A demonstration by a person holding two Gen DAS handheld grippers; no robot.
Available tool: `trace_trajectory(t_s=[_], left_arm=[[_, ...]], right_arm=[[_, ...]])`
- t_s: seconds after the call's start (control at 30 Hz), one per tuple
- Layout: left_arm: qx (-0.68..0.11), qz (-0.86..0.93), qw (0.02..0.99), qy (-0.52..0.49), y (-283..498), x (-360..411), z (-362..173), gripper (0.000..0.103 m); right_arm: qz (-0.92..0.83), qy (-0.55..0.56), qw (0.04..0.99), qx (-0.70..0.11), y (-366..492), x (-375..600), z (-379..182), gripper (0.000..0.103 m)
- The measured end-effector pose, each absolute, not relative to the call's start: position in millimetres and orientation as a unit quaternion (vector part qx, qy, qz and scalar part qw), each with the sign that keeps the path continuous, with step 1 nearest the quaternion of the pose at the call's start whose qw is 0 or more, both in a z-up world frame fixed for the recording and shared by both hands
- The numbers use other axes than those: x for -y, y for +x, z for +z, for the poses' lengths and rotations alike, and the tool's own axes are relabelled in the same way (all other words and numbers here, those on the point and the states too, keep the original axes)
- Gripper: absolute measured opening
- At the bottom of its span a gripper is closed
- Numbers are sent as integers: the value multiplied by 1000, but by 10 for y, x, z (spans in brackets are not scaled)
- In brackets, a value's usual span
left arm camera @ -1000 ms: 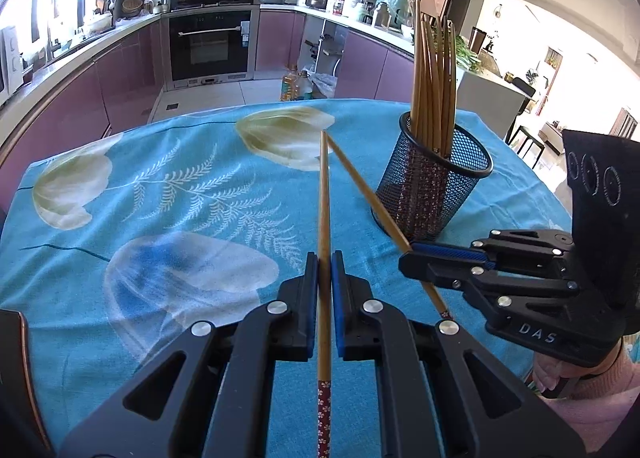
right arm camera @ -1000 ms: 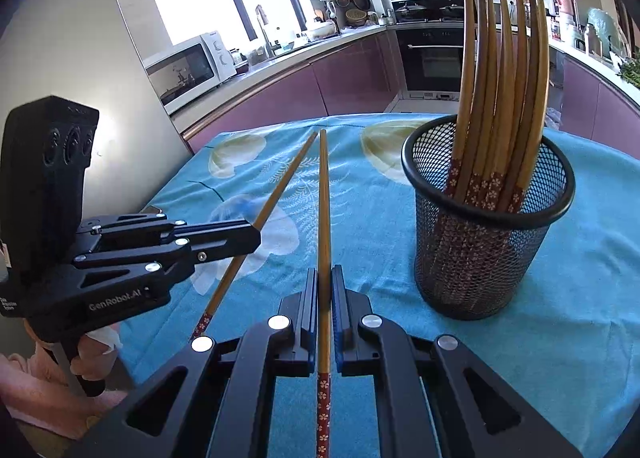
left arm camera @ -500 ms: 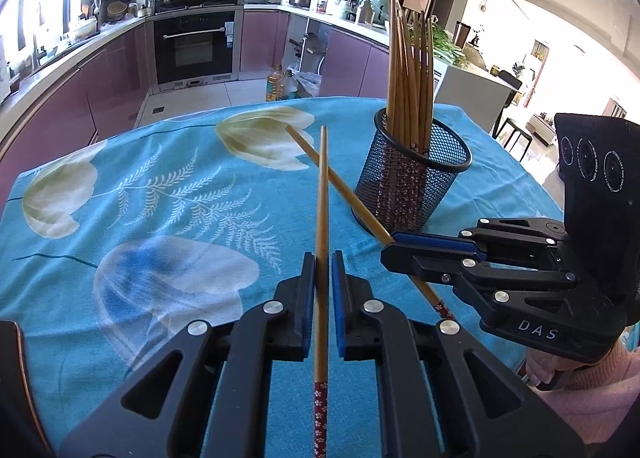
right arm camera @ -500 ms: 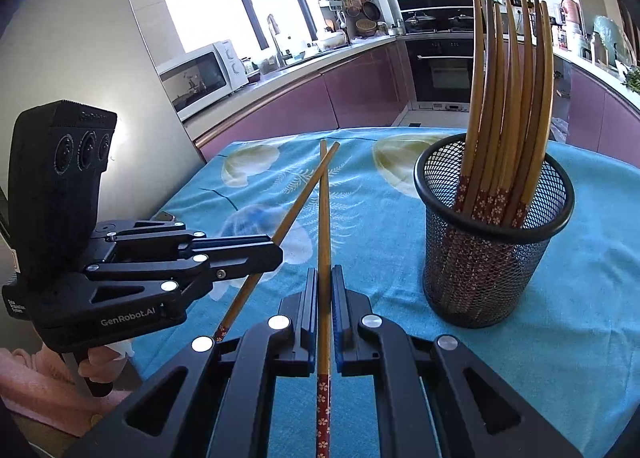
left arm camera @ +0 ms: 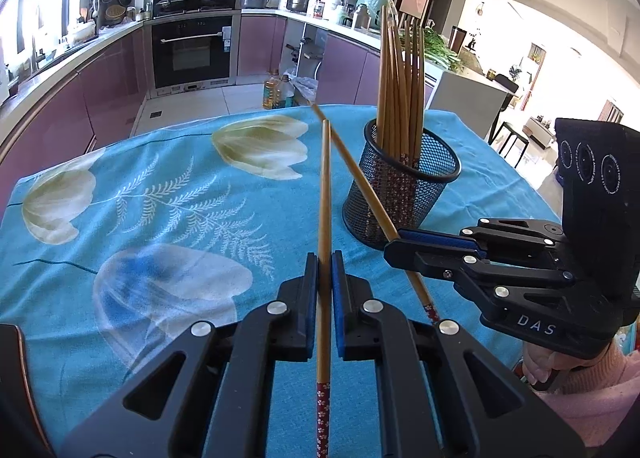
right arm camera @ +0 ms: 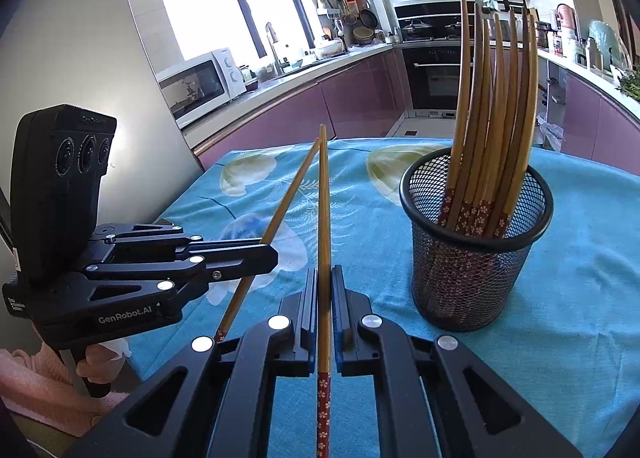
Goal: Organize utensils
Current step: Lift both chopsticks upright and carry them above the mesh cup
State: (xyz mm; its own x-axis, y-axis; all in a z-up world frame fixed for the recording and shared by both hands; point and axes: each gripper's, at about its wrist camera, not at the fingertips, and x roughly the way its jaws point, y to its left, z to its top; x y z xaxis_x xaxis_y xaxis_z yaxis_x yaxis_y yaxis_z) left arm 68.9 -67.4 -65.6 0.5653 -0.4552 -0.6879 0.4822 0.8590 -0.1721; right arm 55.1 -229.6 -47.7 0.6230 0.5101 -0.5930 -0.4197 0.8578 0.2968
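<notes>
Left gripper (left arm camera: 325,278) jaws pinched one chopstick (left arm camera: 325,193), right gripper (right arm camera: 325,290) another (right arm camera: 324,209), both above table (left arm camera: 120,185). Mesh holder (right arm camera: 476,242) nearby, crowded. Risk: tips crossing, snagging rim, tipping holder.

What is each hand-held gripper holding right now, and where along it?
Each holds one brown bamboo chopstick near its red flowered end: left hand-held gripper, right hand-held gripper.

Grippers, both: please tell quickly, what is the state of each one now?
Left gripper: closed, holding one chopstick.
Right gripper: closed, holding another chopstick.
</notes>
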Motion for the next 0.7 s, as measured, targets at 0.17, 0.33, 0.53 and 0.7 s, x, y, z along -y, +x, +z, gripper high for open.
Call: trace_trajectory(t_s=[0.17, 0.33, 0.53, 0.7], left_arm=[[-376, -271, 886, 11, 667, 655, -592, 7], [-369, -275, 888, 8, 632, 652, -538, 7], [-361, -280, 890, 5, 591, 635, -482, 7], [-355, -286, 890, -2, 559, 627, -420, 7]], right_arm=[[255, 66, 903, -339, 532, 2361, -422, 6], [254, 66, 907, -328, 494, 2424, -361, 6], [252, 67, 912, -317, 443, 2514, -304, 6], [249, 68, 915, -309, 431, 2544, -257, 6]])
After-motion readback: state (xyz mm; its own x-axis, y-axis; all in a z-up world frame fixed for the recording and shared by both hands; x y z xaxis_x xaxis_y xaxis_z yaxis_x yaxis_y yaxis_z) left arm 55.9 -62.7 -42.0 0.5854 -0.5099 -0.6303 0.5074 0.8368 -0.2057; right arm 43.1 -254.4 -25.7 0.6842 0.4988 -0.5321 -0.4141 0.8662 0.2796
